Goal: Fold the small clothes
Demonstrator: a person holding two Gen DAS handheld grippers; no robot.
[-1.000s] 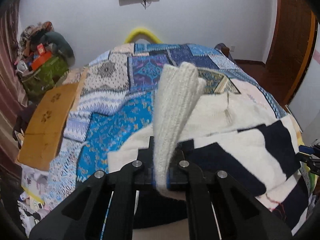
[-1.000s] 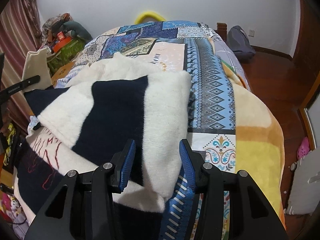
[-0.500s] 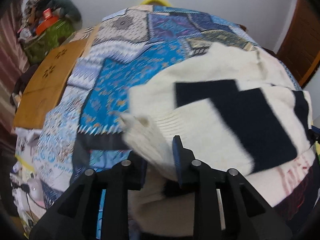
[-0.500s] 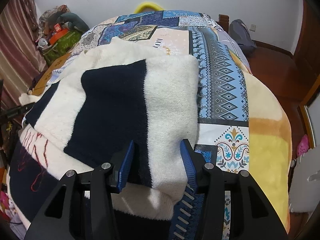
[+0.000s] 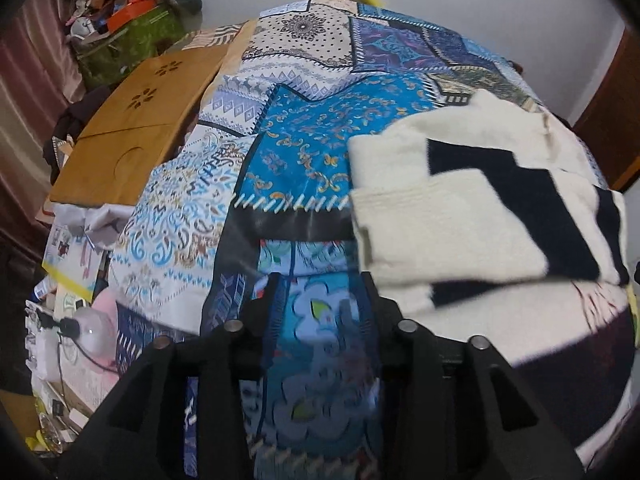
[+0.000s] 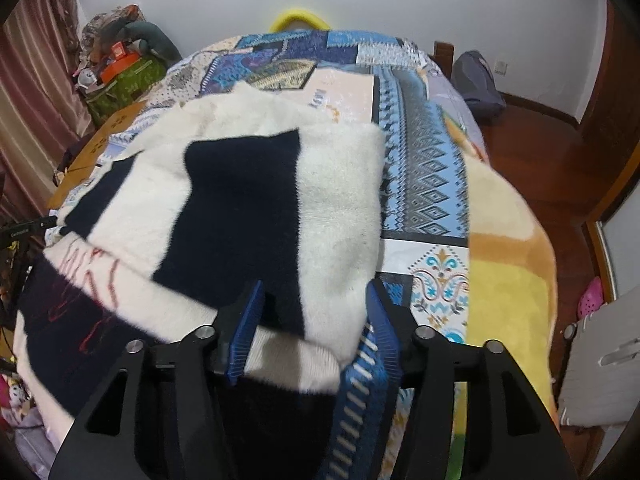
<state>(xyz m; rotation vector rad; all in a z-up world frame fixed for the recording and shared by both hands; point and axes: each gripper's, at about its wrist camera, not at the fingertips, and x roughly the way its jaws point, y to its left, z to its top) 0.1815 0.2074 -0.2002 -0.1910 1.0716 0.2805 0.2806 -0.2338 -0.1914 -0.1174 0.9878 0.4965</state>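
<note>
While we look along both grippers, the sweater (image 6: 280, 208) lies folded on the bed, a fuzzy cream knit with big navy blocks and thin red stitching on its near panel. Its ribbed cuff (image 5: 384, 208) sits flat at the left edge of the bundle, its ridges running across, and the whole thing makes a soft, rough rectangle. Under it we see the quilt (image 5: 304, 152), a smooth patchwork of blue, turquoise and white prints with stitched seams, and off to the right a plush yellow blanket (image 6: 508, 272). A flat wooden board (image 5: 136, 128) with flower cut-outs lies at the bed's left side.

A second ago we had that cuff pinched upright in the left gripper (image 5: 320, 296); half a second ago it was coming down onto the bundle. Now it is let go: the jaws stand wide apart with only quilt between them, and the gripper has pulled back to the left, just beside the sweater's edge without touching it. The view is a little blurred.

Our right gripper (image 6: 316, 304) has barely changed. It points forward over the near right corner of the sweater, blue ribbed pads (image 6: 246, 332) spread wide on either side of the cream fold, gripping nothing. The sweater sits closer under it than before, filling more of the gap between the fingers
</note>
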